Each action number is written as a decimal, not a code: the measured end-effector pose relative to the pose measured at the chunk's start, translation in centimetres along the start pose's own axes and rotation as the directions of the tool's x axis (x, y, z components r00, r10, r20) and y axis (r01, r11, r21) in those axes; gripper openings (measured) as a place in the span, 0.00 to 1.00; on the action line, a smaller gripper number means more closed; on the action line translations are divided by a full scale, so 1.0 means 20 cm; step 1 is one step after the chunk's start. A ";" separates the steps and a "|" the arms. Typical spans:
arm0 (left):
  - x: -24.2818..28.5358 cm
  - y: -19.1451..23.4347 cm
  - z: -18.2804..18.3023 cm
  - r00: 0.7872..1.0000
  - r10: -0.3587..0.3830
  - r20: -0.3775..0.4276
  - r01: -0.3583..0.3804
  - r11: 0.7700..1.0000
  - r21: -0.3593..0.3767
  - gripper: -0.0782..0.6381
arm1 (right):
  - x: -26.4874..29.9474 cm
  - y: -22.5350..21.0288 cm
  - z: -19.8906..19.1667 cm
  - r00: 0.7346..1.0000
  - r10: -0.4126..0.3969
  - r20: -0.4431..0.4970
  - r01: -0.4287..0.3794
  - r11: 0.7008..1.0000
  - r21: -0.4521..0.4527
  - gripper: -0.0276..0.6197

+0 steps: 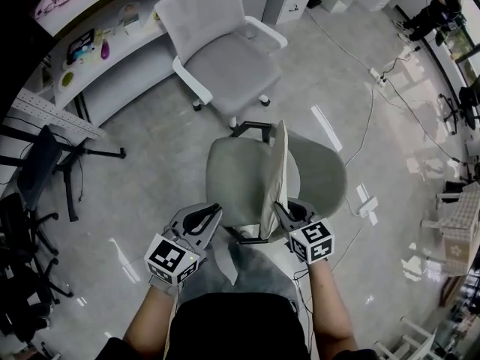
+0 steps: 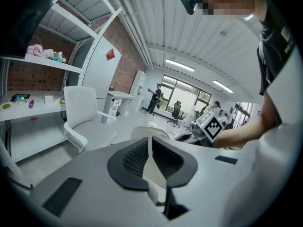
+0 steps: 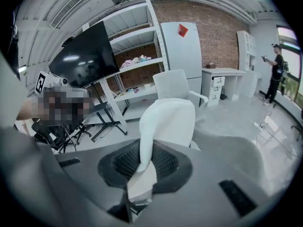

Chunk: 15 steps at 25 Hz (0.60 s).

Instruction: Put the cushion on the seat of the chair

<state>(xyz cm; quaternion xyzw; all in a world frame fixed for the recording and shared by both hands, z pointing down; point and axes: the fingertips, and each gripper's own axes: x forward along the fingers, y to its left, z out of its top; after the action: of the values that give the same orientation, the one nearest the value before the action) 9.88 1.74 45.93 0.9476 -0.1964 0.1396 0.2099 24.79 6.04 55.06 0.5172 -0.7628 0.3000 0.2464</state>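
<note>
Left tool (image 1: 216,210) and right tool (image 1: 280,208) each pinch the cushion (image 1: 275,172) (standing on edge) over the chair (image 1: 234,172) seat.

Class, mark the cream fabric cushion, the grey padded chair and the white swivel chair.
cream fabric cushion (image 1: 274,172), head view, its upturned side
grey padded chair (image 1: 234,178), head view, seat
white swivel chair (image 1: 229,70), head view, seat

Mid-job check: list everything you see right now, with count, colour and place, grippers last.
grey chair: 1, grey, directly below
cushion: 1, cream, on edge over its seat
white chair: 1, white, beyond it
shelving: 1, white, top left, holding small items
cables: several, white, floor at right
bystander: 1, in black, far top right
left gripper: 1, grey, shut on a thin pale strip, seemingly cushion
right gripper: 1, grey, shut on cushion edge
</note>
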 end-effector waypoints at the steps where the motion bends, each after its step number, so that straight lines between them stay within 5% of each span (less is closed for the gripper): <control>1: 0.01 0.00 -0.01 1.000 -0.004 -0.007 0.003 1.000 -0.005 0.14 | 0.01 -0.01 -0.02 1.000 -0.008 -0.007 0.008 1.000 0.005 0.14; 15: 0.17 -0.03 -0.17 0.995 -0.055 -0.086 0.052 0.998 -0.040 0.15 | 0.14 -0.03 -0.24 0.994 -0.001 -0.107 -0.002 1.000 -0.028 0.14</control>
<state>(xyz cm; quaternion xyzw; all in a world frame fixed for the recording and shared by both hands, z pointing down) 12.42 2.76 49.92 0.9414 -0.1642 0.1712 0.2399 24.63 7.47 60.42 0.4967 -0.7528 0.3165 0.2940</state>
